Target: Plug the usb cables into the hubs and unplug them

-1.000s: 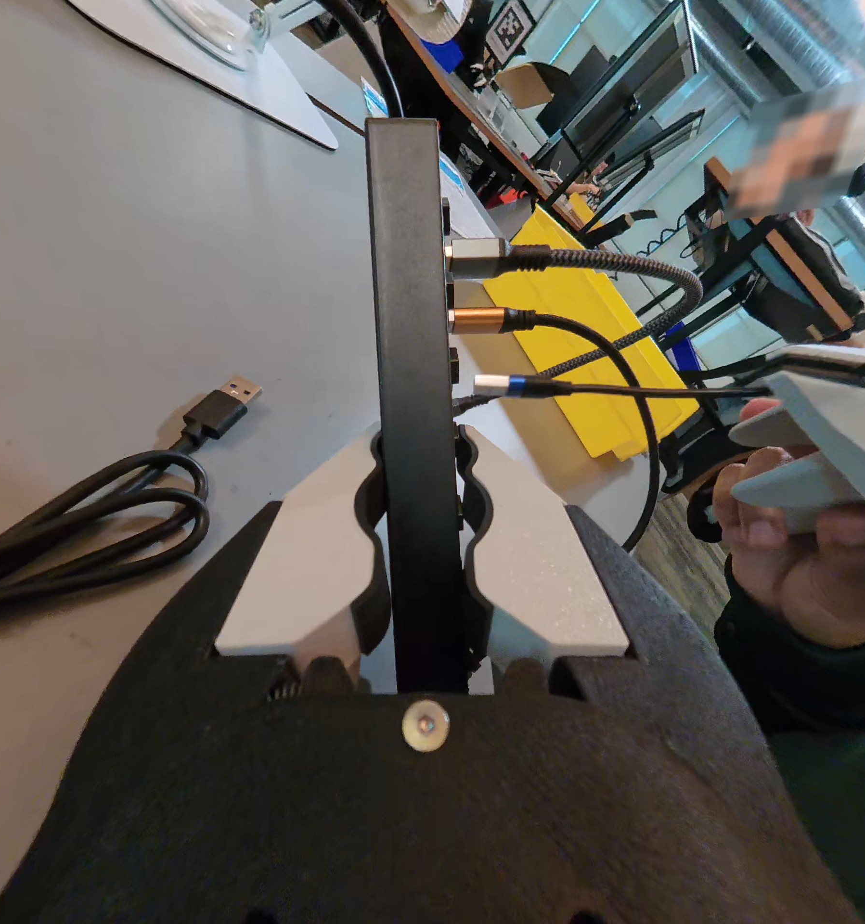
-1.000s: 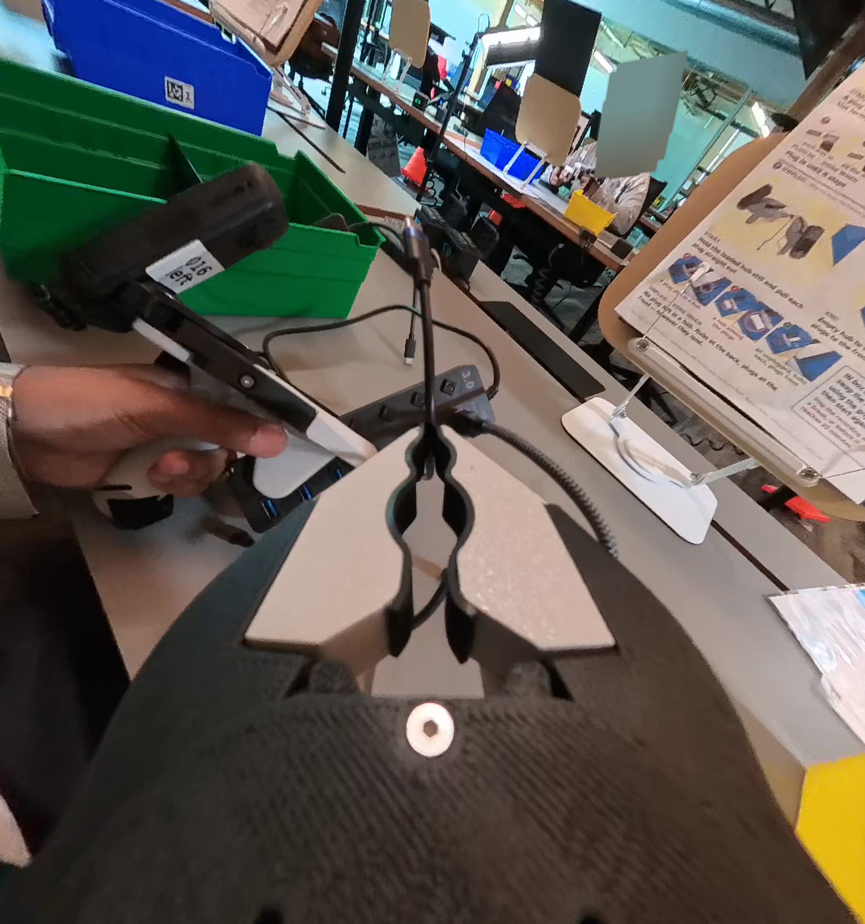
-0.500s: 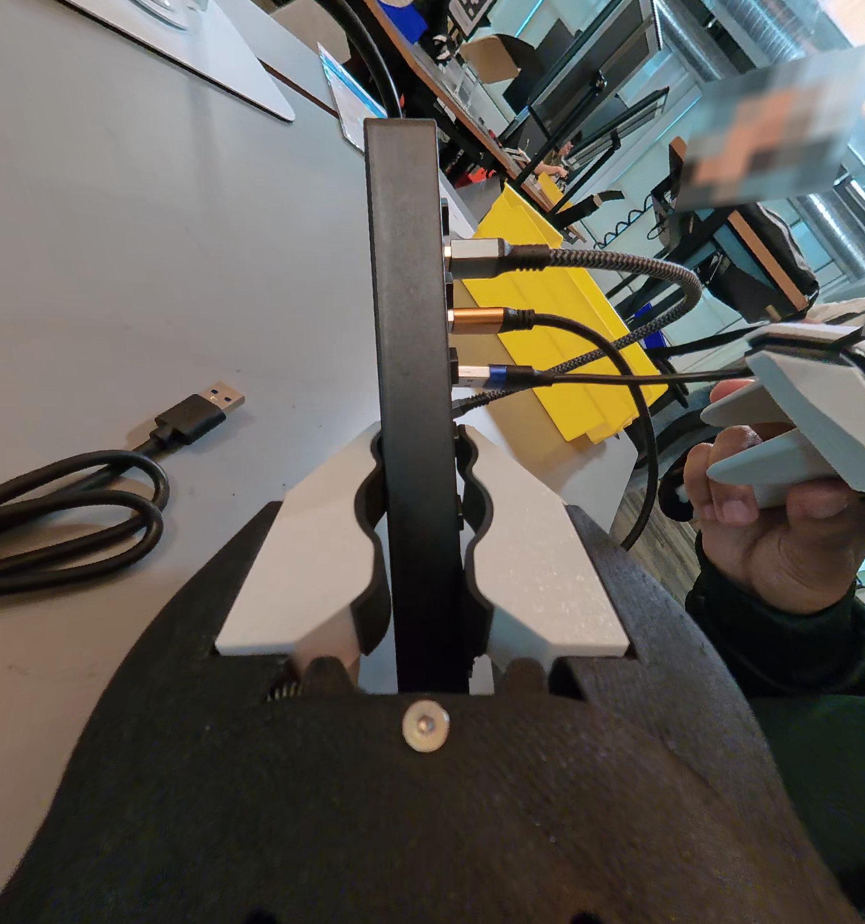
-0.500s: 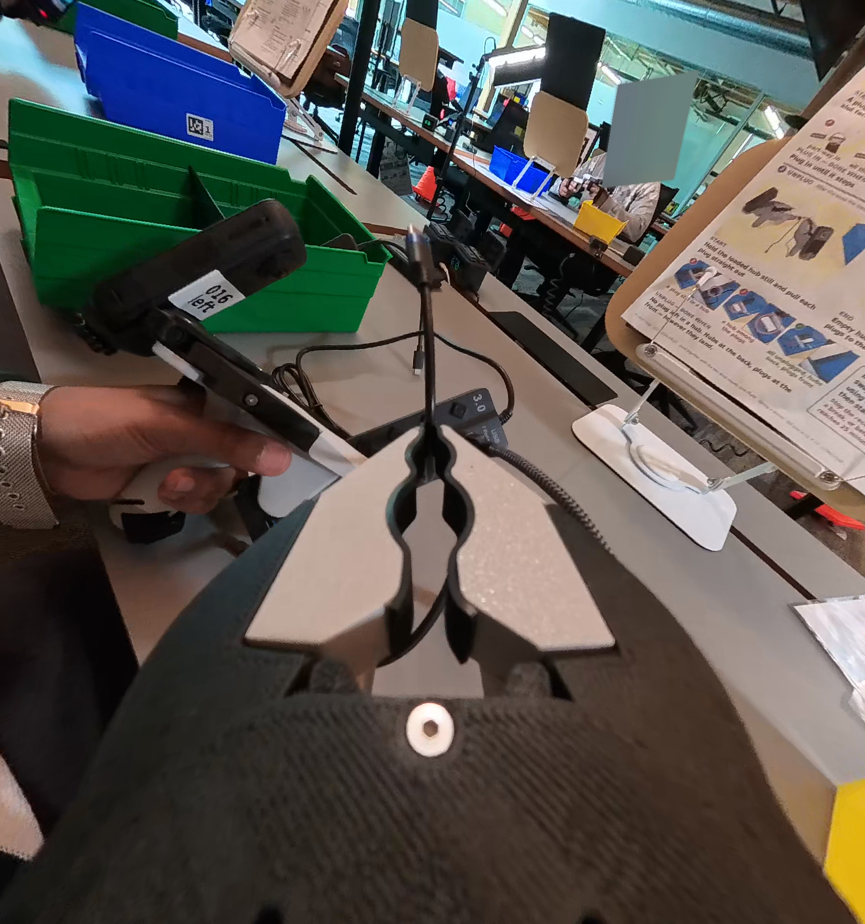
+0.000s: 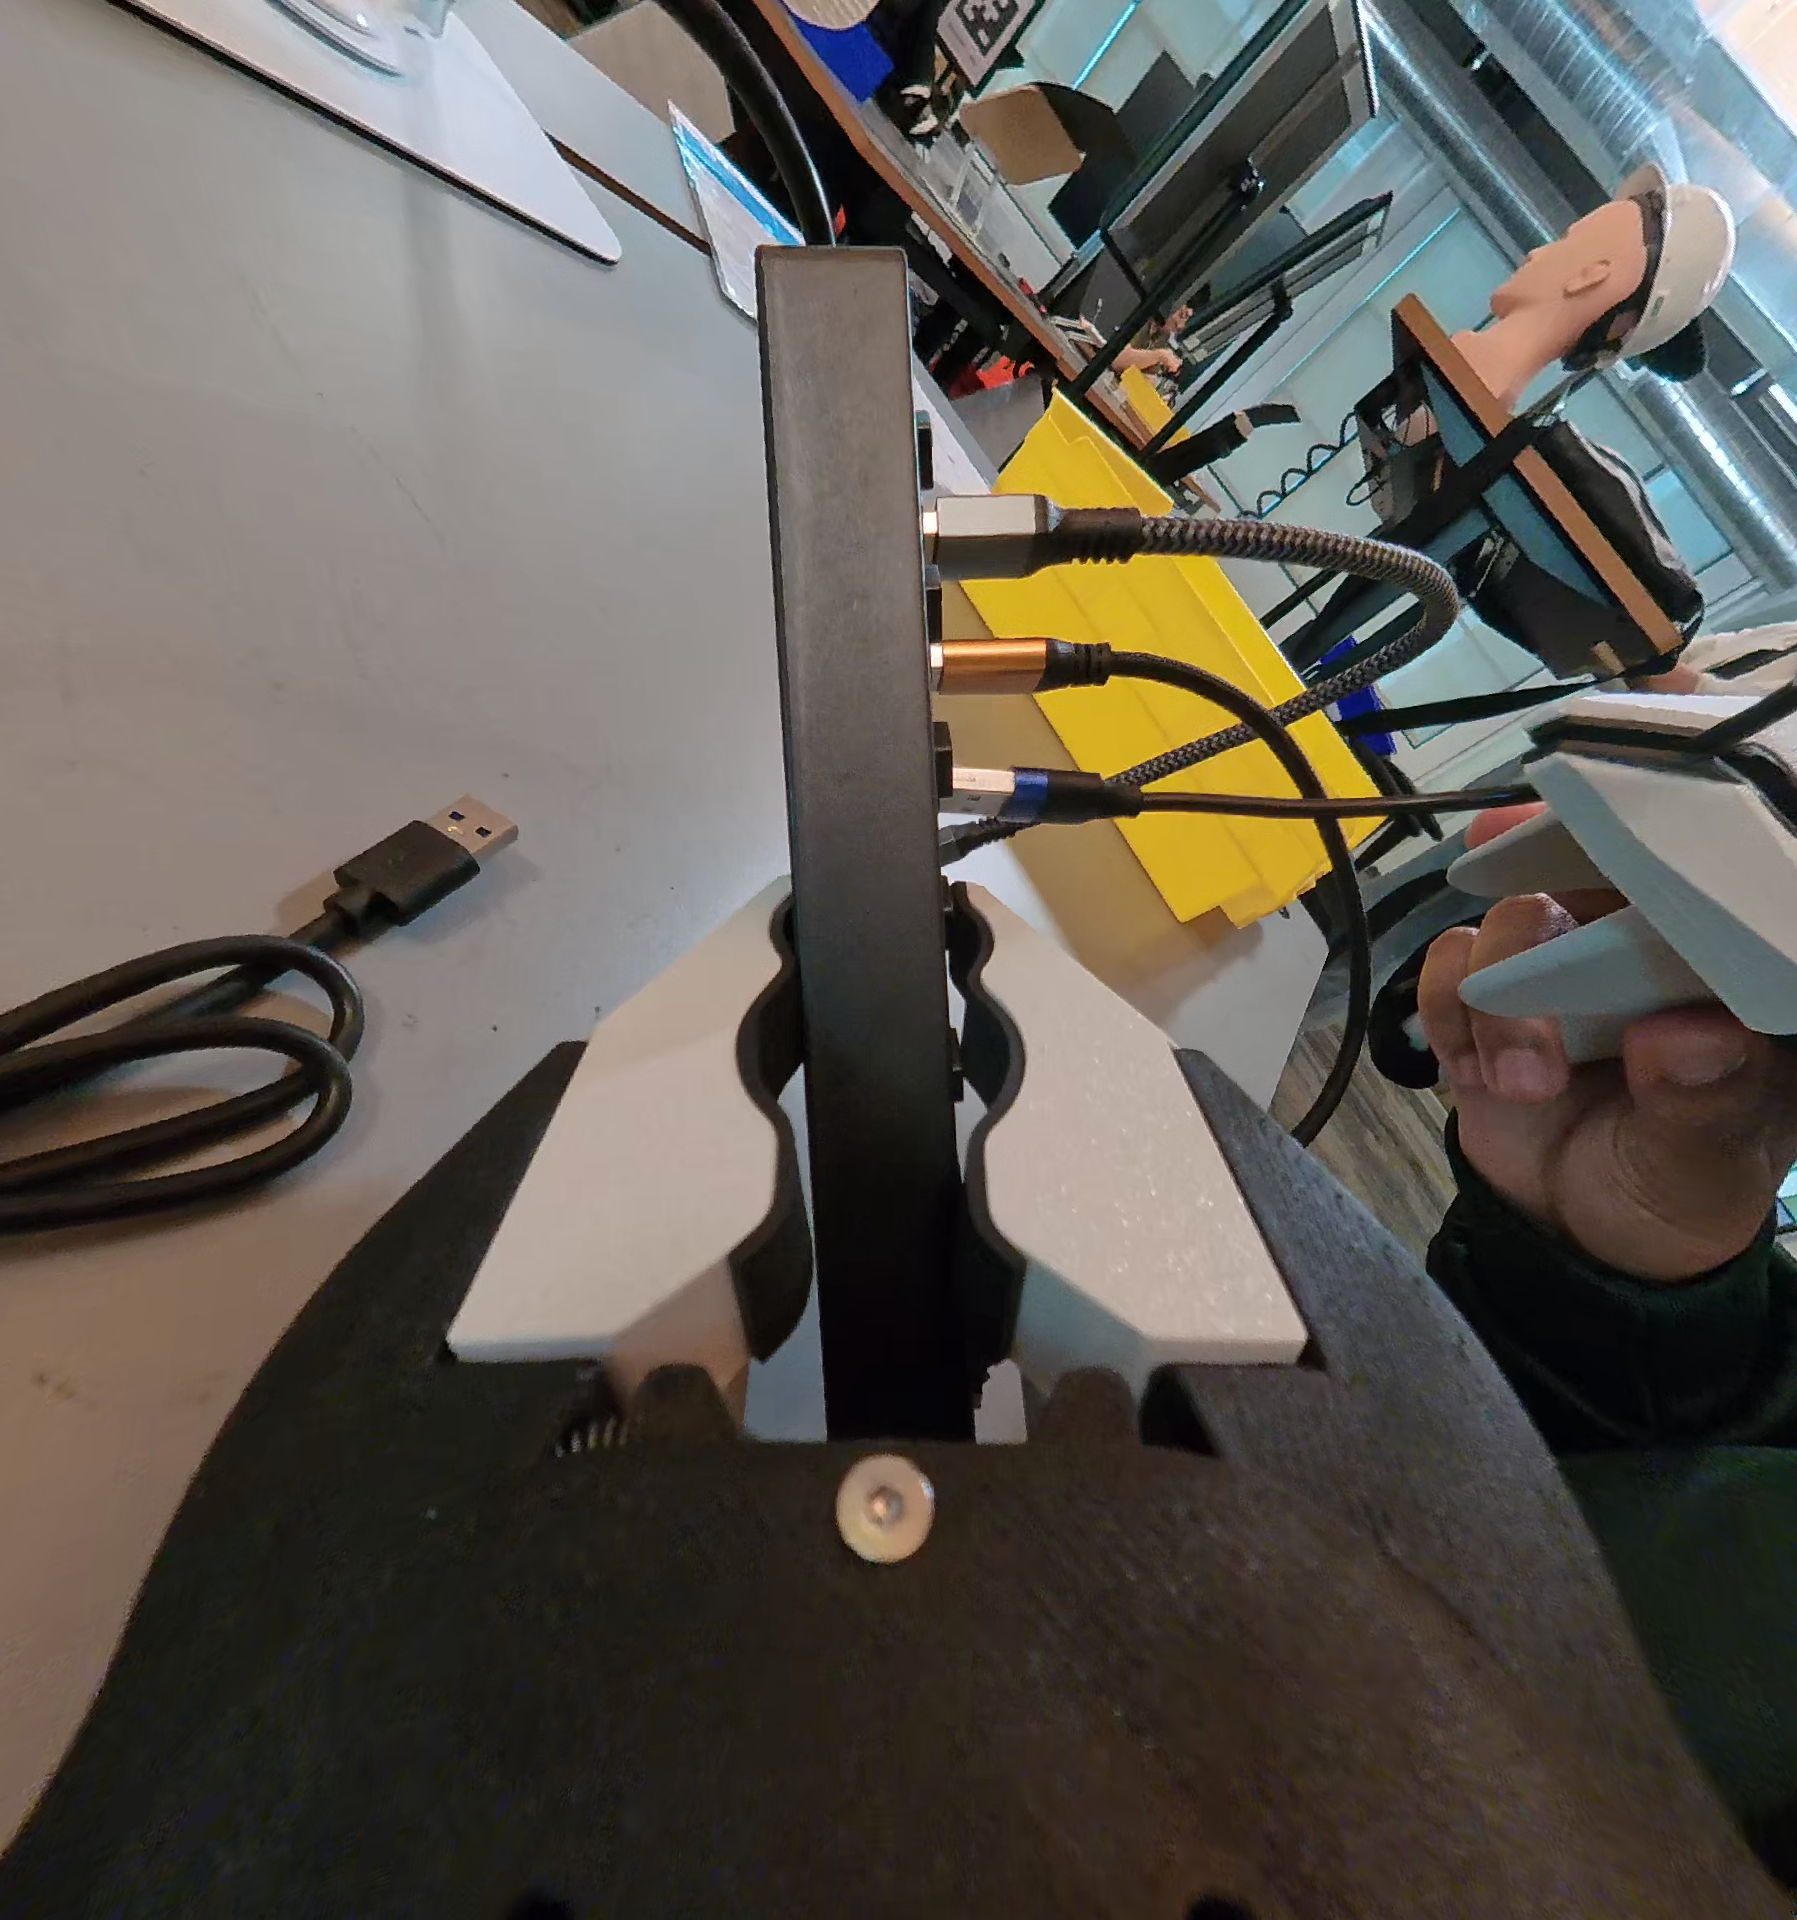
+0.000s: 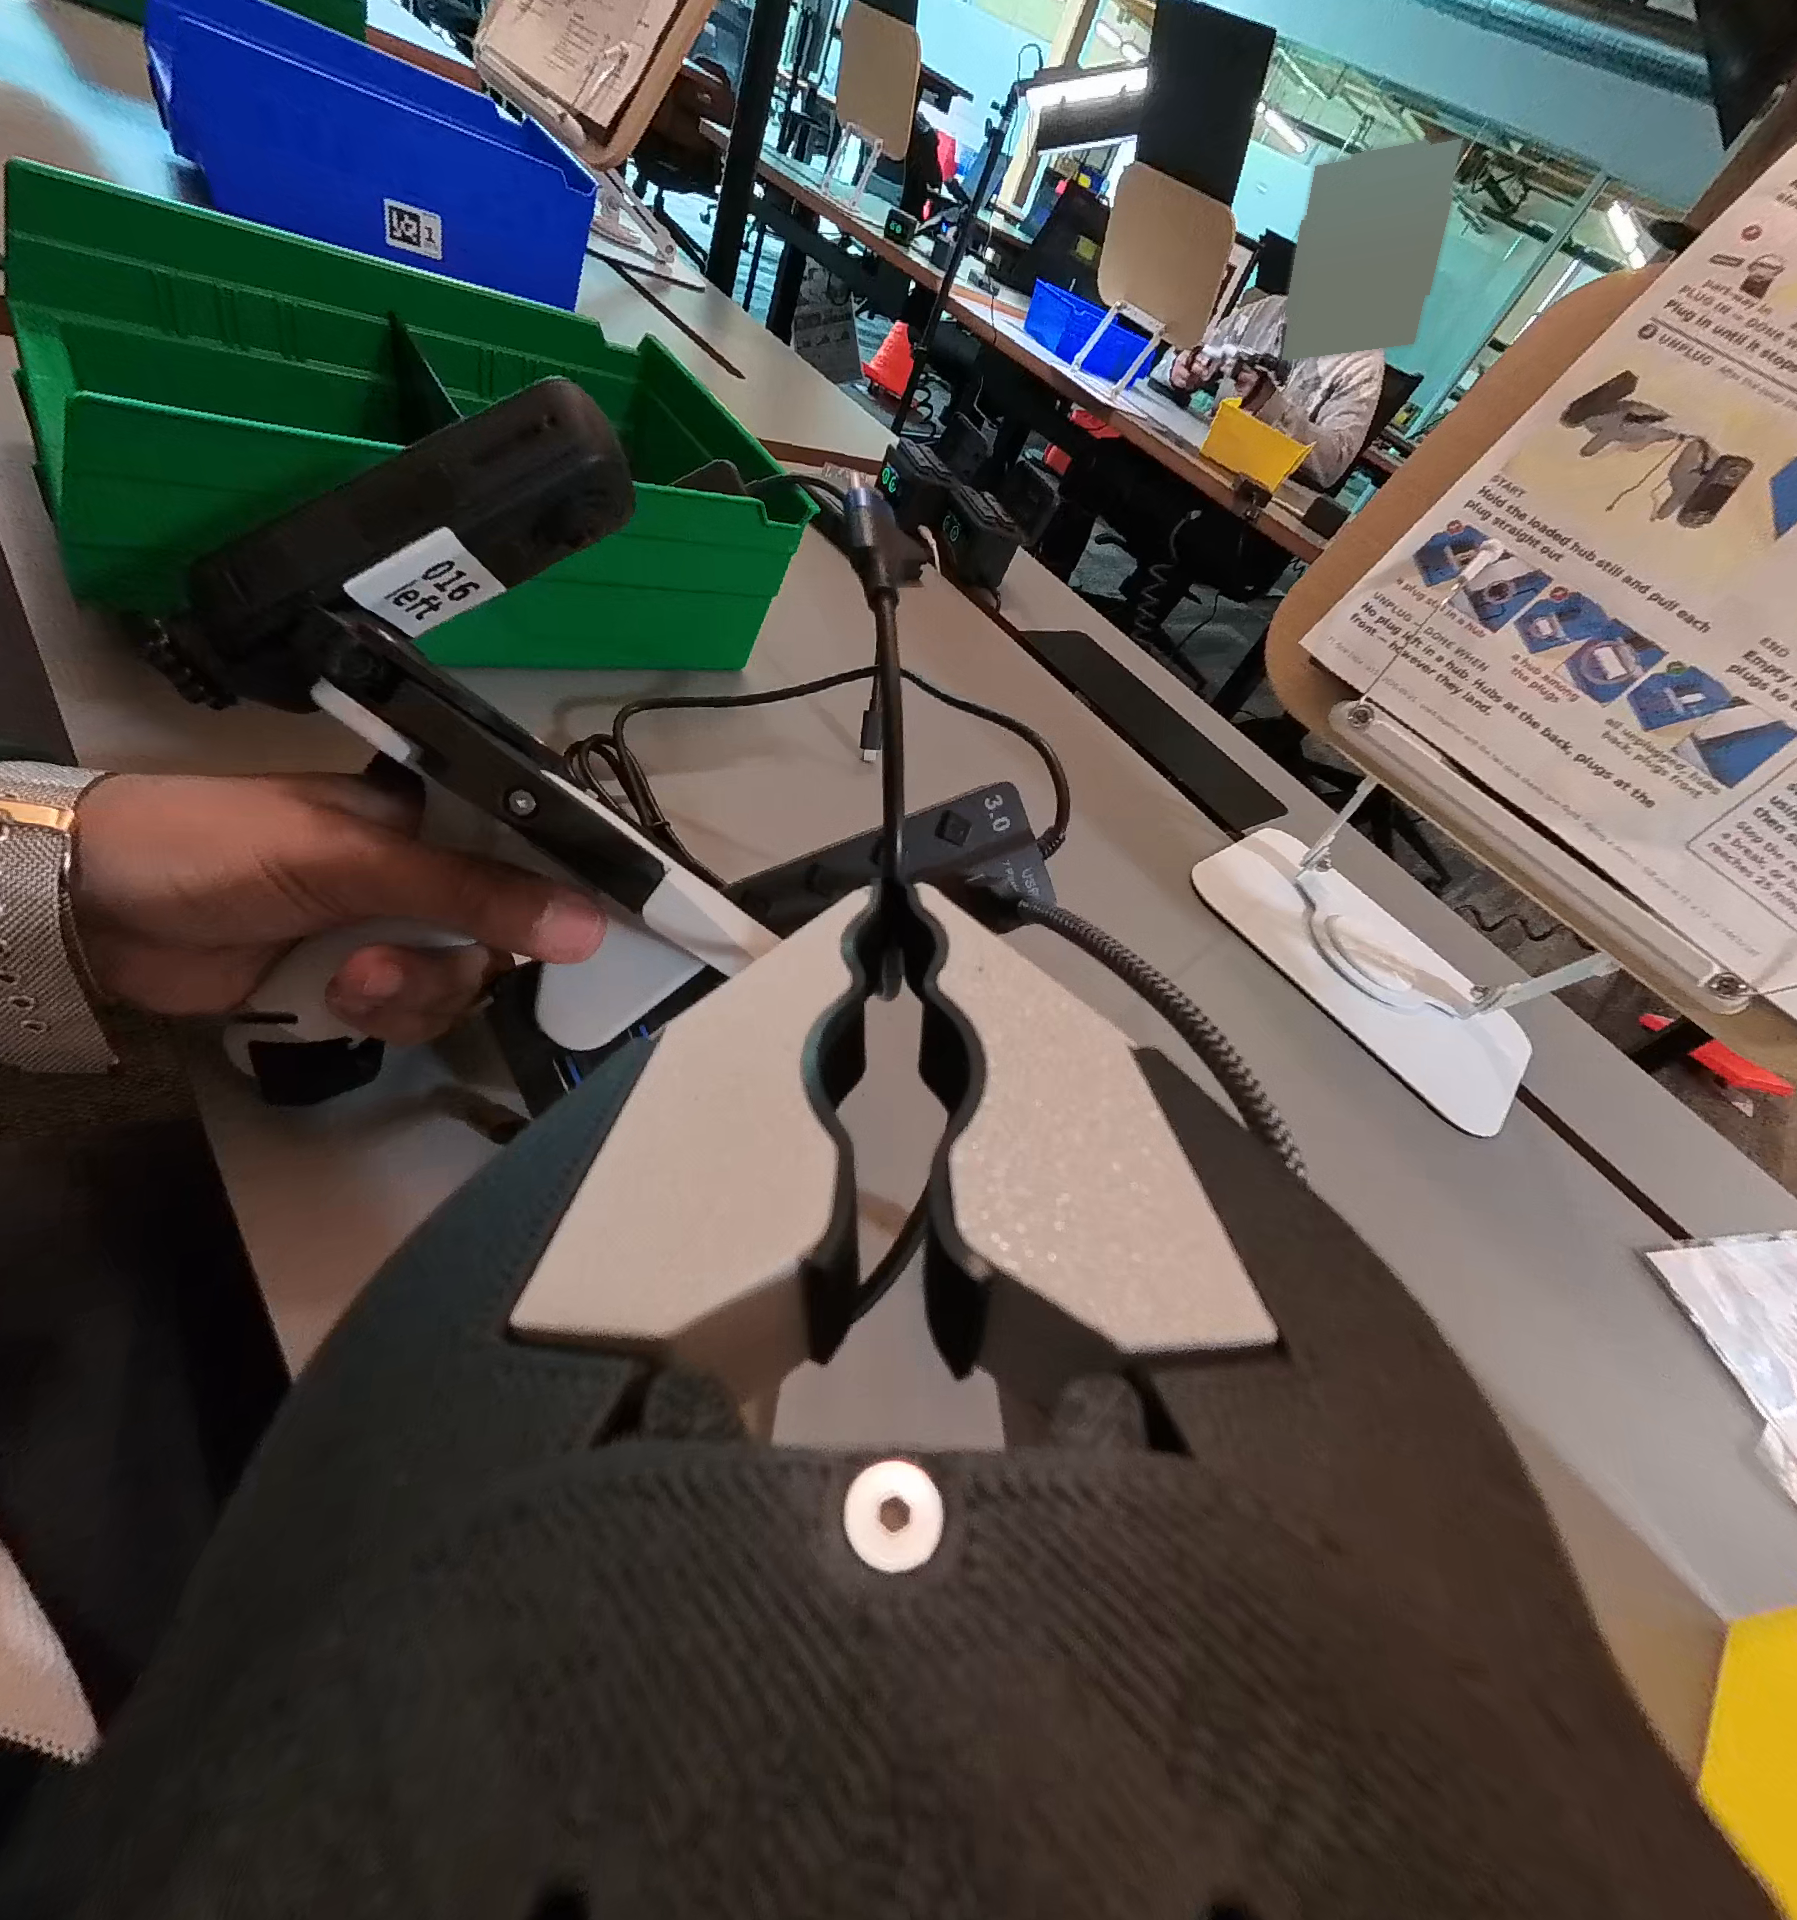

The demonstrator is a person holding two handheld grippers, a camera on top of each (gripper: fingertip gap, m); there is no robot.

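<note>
My left gripper is shut on a black USB hub and holds it on edge above the grey table. A grey braided plug and a copper plug sit in the hub's right side. Below them, the silver tip of a blue-ringed plug meets the hub, with part of its shell showing. My right gripper is shut on that plug's thin black cable. It also shows at the right of the left wrist view. In the right wrist view the left gripper holds the hub.
A loose black USB-A cable lies coiled on the table to the left. A yellow bin sits past the table edge. A green bin and a blue bin stand behind. An instruction sheet stands on a white base to the right.
The blue-ringed plug has moved left from a small gap to the hub's side, carried by my right gripper. My left gripper has kept its hold on the hub.
</note>
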